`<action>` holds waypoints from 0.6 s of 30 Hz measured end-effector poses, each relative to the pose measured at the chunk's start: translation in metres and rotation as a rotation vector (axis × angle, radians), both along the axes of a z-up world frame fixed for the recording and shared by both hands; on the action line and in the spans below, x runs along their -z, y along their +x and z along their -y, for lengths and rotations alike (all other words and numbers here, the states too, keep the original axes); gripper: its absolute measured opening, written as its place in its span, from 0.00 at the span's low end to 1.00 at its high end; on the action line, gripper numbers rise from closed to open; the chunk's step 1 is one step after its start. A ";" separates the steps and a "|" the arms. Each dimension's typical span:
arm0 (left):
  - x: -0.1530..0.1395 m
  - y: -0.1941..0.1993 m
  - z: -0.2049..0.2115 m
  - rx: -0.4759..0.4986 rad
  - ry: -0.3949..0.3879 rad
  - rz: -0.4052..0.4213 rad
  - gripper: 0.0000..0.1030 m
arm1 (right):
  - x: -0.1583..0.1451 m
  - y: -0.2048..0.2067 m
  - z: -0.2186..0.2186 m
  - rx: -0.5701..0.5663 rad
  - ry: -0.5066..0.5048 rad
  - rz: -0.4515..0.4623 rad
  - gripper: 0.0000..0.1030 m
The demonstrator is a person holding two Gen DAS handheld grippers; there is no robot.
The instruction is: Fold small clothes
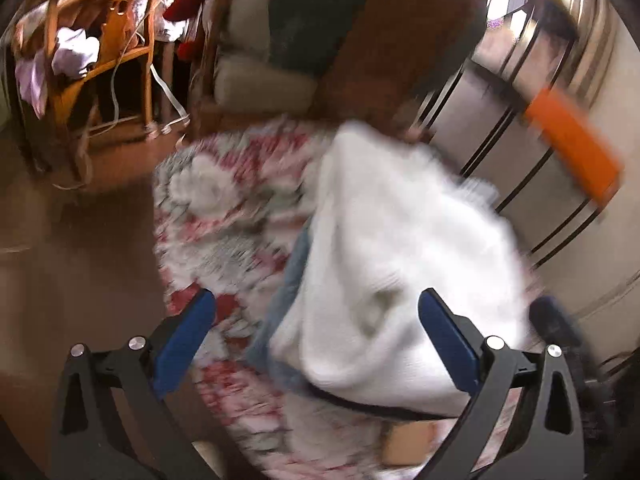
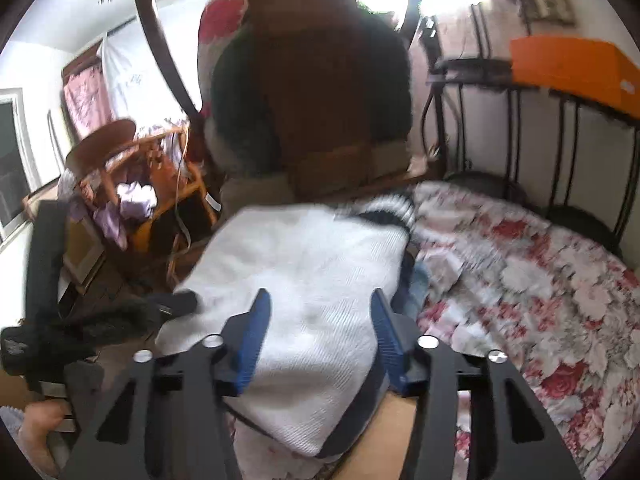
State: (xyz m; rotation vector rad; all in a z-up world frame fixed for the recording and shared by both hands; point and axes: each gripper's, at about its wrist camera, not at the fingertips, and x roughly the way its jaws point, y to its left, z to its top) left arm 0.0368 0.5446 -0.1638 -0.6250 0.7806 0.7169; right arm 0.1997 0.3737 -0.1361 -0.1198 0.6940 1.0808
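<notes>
A rose-print bedspread (image 2: pixel 540 280) covers the bed, a wooden chair (image 1: pixel 100 60) beside it. The white knit garment (image 2: pixel 304 280) lies folded there; both the left gripper (image 1: pixel 316 320) and right gripper (image 2: pixel 320 320) gape, holding nothing. Only the right view shows the orange box (image 2: pixel 576 68) clearly.

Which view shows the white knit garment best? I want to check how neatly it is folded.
The right wrist view: the white knit garment lies sharp enough to show its ribbed texture, flat top and dark-striped collar. The left wrist view catches the same garment smeared by motion blur, so only its white bulk over blue fabric reads.
</notes>
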 end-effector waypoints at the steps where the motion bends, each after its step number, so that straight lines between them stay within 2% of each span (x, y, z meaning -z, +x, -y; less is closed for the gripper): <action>1: 0.010 0.004 -0.002 0.014 -0.035 -0.020 0.96 | 0.011 0.004 -0.006 0.000 -0.041 -0.032 0.48; 2: 0.017 0.003 -0.007 0.014 -0.104 0.008 0.96 | 0.017 0.005 -0.008 0.010 -0.060 -0.034 0.48; 4: 0.017 0.001 -0.012 0.017 -0.141 0.029 0.96 | 0.022 0.007 -0.007 0.020 -0.064 -0.047 0.50; 8: 0.007 0.003 -0.002 0.018 -0.058 -0.001 0.95 | 0.019 0.012 0.001 0.029 -0.029 -0.116 0.50; 11: -0.003 0.004 0.012 0.029 -0.011 0.011 0.95 | 0.014 0.008 0.010 0.040 0.004 -0.152 0.59; 13: -0.012 0.002 0.021 0.023 0.037 0.013 0.96 | 0.006 0.001 0.017 0.049 0.021 -0.138 0.72; 15: -0.021 -0.004 0.034 -0.002 0.094 -0.003 0.96 | -0.004 -0.008 0.027 0.054 0.037 -0.109 0.77; 18: -0.032 -0.014 0.046 -0.034 0.115 0.006 0.95 | -0.014 -0.020 0.037 0.078 0.024 -0.085 0.80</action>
